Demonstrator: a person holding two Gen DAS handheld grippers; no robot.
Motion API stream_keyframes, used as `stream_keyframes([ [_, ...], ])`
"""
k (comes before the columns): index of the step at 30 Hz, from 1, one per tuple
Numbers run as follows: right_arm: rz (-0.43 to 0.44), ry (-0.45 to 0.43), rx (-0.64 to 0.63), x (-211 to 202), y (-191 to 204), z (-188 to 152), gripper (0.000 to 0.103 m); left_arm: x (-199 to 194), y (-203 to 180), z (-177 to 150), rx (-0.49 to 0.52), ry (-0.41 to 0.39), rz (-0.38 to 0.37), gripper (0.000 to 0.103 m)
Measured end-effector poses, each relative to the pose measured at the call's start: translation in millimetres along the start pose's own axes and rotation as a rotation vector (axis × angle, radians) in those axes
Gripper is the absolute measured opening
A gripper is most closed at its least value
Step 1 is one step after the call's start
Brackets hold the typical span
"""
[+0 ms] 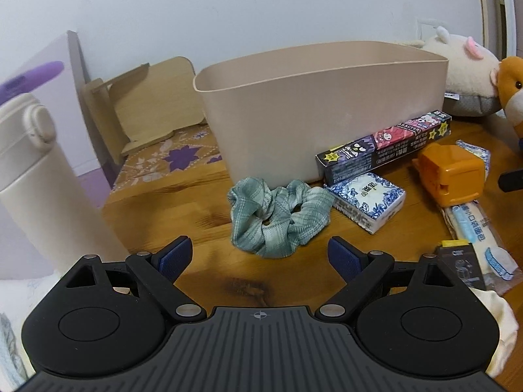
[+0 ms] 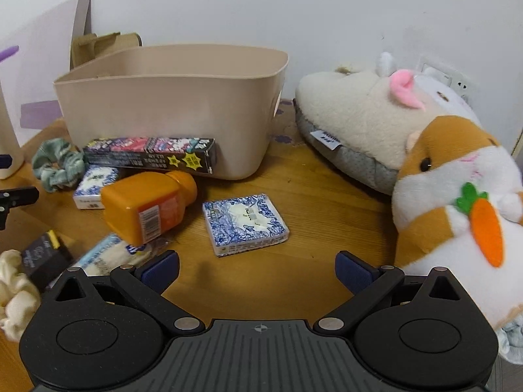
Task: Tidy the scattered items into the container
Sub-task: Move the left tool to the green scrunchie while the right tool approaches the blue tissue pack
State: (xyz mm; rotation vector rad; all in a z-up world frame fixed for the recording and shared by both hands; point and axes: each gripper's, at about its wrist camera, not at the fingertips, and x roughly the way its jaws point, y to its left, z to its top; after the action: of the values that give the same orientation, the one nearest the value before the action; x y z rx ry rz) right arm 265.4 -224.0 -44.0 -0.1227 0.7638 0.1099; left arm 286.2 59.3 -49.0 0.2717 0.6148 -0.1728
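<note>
The beige bin (image 1: 327,111) stands at the worktop's (image 2: 320,202) back edge by the wall. The green scrunchie (image 1: 278,215) lies before it, bare wood on the near side. The left hand-held gripper (image 1: 260,254) tilts down over that wood, jaws apart, empty. The right hand-held gripper (image 2: 256,269), also spread and empty, hangs near a blue tissue pack (image 2: 245,223).

A green scrunchie (image 1: 279,217), long cartoon box (image 1: 382,145) and orange bottle (image 2: 147,205) lie before the upright beige container (image 1: 327,111).
</note>
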Motion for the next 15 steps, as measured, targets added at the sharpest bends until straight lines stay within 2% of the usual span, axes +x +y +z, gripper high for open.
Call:
stream_keyframes([
  [7, -0.004, 0.021, -0.040, 23, 1, 4, 0.102, 22, 6, 8, -0.009, 0.004, -0.037, 0.092],
  [15, 0.001, -0.009, -0.063, 36, 1, 14, 0.102, 47, 6, 14, -0.029, 0.012, -0.096, 0.092],
])
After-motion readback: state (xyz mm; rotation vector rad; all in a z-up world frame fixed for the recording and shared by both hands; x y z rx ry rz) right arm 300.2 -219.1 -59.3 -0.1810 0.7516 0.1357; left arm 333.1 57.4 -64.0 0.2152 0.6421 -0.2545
